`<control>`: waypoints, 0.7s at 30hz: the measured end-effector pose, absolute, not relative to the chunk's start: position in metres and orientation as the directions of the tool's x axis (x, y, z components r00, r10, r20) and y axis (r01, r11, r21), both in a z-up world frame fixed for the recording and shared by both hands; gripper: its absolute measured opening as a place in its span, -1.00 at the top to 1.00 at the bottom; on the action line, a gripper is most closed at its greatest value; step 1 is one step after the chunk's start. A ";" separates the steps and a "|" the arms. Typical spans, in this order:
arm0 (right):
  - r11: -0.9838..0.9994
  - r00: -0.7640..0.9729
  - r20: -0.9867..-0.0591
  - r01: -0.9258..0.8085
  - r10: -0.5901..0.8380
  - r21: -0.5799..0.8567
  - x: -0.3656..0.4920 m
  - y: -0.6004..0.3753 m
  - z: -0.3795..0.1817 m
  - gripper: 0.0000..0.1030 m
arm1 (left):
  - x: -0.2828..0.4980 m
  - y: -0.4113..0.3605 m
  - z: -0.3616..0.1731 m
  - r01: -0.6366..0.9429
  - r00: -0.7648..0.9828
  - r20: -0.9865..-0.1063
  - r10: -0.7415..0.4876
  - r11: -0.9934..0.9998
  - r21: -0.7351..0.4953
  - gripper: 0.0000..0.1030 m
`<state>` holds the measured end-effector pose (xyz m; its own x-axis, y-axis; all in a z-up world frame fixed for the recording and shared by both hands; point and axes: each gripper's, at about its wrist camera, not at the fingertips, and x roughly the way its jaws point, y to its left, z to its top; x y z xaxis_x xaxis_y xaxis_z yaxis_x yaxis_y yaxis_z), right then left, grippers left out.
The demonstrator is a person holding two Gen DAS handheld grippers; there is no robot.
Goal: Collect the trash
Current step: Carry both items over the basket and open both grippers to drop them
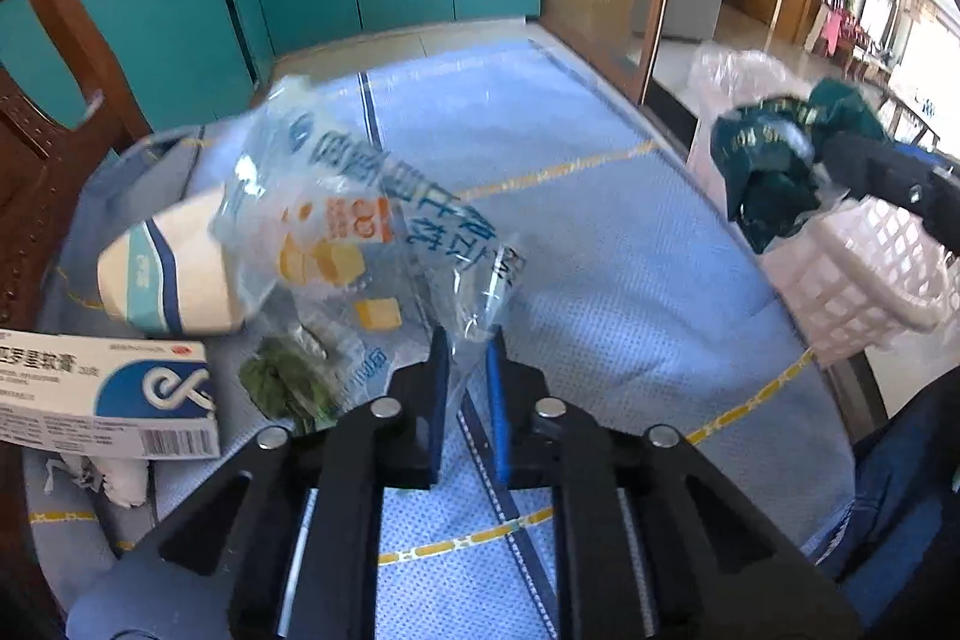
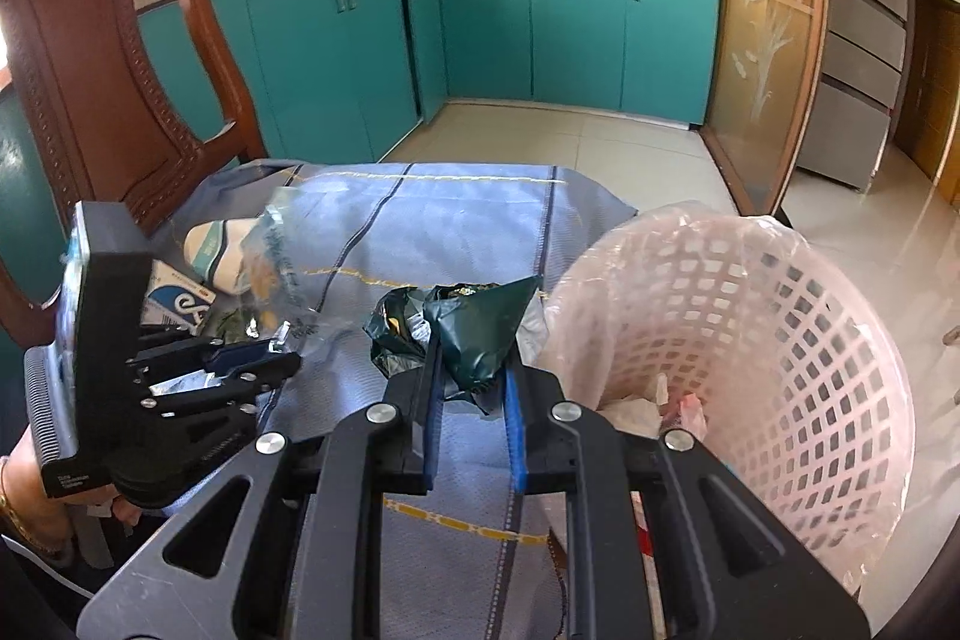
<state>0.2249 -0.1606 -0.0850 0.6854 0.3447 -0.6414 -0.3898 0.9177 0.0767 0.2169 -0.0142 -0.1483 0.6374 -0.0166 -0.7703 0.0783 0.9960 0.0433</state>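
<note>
Wrapper, clear plastic with blue print [image 1: 366, 214], sits pinched at its lower corner between the blue pads of the left gripper [image 1: 469, 340]; jaws nearly closed on the film, rest of the wrapper rising up and to the left ahead of the fingertips. Blurred, so exact pad contact is hard to read, but the film runs between the pads. Behind the wrapper, further out from the left gripper: a white carton with blue stripes [image 1: 174, 274] lying on its side. Left of the fingers, near: a white-and-blue medicine box [image 1: 108, 394]; between box and fingers a small green crumpled scrap [image 1: 282, 388]; just below the box a crumpled white tissue [image 1: 120, 478]. All on the blue tablecloth [image 1: 600, 250].

Right gripper [image 2: 474, 370] clamped on a dark green foil bag [image 2: 474, 334], bag crumpled and sticking out ahead of the fingertips, above the cloth. Immediately right of the right gripper: pink lattice basket [image 2: 810, 340] lined with a thin clear bag, some scraps at its bottom. Green bag is just beside the basket rim, not inside. Left gripper appears in the right wrist view off to the left, with the person's hand [image 2: 36, 514] behind it.
</note>
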 end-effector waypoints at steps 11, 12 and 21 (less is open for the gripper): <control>0.982 0.841 -0.518 -0.190 0.156 -0.012 0.208 -0.212 -0.062 0.64 | 0.192 -0.059 -0.066 0.161 0.798 -0.600 -0.059 0.980 0.117 0.81; 0.987 0.853 -0.506 -0.160 0.127 -0.022 0.205 -0.221 -0.061 0.64 | 0.193 -0.068 -0.061 0.178 0.804 -0.591 -0.071 0.976 0.125 0.81; 1.000 0.849 -0.528 0.003 0.005 0.014 0.193 -0.290 -0.072 0.64 | 0.203 -0.156 -0.049 0.374 0.788 -0.566 -0.244 0.919 0.125 0.81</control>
